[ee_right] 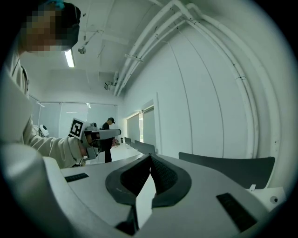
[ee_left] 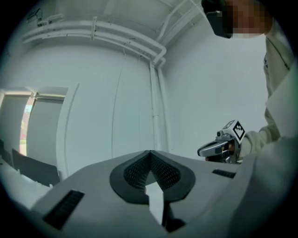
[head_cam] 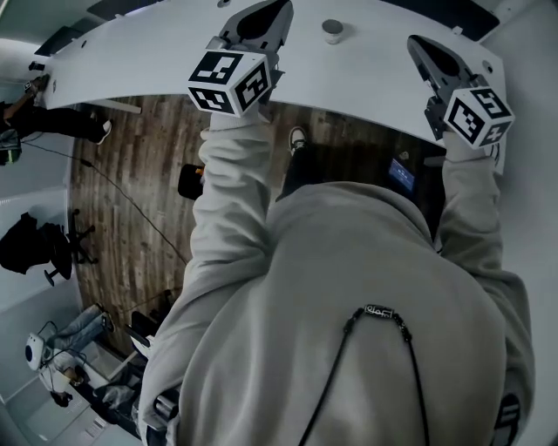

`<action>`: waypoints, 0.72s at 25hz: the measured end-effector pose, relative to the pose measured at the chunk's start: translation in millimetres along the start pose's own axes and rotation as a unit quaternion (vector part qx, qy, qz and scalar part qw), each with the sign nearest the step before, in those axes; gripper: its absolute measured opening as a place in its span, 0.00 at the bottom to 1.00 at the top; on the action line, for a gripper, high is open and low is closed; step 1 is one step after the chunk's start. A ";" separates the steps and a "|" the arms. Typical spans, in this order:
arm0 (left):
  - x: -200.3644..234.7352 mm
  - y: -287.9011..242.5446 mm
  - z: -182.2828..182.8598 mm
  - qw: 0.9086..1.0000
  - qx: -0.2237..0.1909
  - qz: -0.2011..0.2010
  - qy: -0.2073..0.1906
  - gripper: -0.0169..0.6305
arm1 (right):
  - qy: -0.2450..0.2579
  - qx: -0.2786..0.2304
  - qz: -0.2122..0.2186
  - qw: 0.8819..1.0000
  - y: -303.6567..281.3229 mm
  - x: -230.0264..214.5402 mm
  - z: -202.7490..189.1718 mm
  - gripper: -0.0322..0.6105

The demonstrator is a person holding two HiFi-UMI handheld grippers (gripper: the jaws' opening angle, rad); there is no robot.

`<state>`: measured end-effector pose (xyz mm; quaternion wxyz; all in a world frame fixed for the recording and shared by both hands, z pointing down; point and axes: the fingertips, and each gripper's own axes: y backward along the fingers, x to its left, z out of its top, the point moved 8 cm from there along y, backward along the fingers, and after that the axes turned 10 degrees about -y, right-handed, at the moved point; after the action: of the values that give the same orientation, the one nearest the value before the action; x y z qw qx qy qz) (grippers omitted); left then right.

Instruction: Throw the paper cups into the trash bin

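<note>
Paper cup [head_cam: 332,30] on table [head_cam: 157,61], clear of edge, between left gripper [head_cam: 264,12], right gripper [head_cam: 419,43]; fingers [ee_left: 135,172] closed, empty.

White curved worktop [head_cam: 366,70]; brown wood-plank floor [head_cam: 131,200]; pale grey hooded sweatshirt [head_cam: 366,261]; grey plastic left gripper [head_cam: 272,10] and right gripper [head_cam: 417,43] bear black-and-white square-patterned cubes [head_cam: 228,83].

One small cup [head_cam: 332,30] stands upright on the white table [head_cam: 366,83], toward its far side. From above it shows a round pale rim and a grey inside. Nothing touches it.
</note>
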<state>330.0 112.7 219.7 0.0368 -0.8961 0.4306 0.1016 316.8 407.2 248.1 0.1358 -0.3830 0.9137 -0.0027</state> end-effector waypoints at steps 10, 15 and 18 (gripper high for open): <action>-2.8 -42.3 -21.6 0.999 -0.009 -0.046 0.012 0.03 | -0.008 0.007 -0.040 0.999 3.2 -11.6 -15.7 0.08; 10.3 -68.3 -44.7 0.995 -0.002 -0.091 0.045 0.03 | -0.023 0.013 -0.068 0.997 -7.3 -15.2 -16.4 0.08; 14.4 -75.5 -47.2 0.992 0.002 -0.123 0.035 0.03 | -0.033 0.014 -0.093 0.995 -10.3 -10.4 -13.1 0.08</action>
<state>404.7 141.7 261.1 0.0355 -0.9451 0.3186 0.0637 327.7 405.9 264.5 0.1704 -0.4644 0.8690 -0.0150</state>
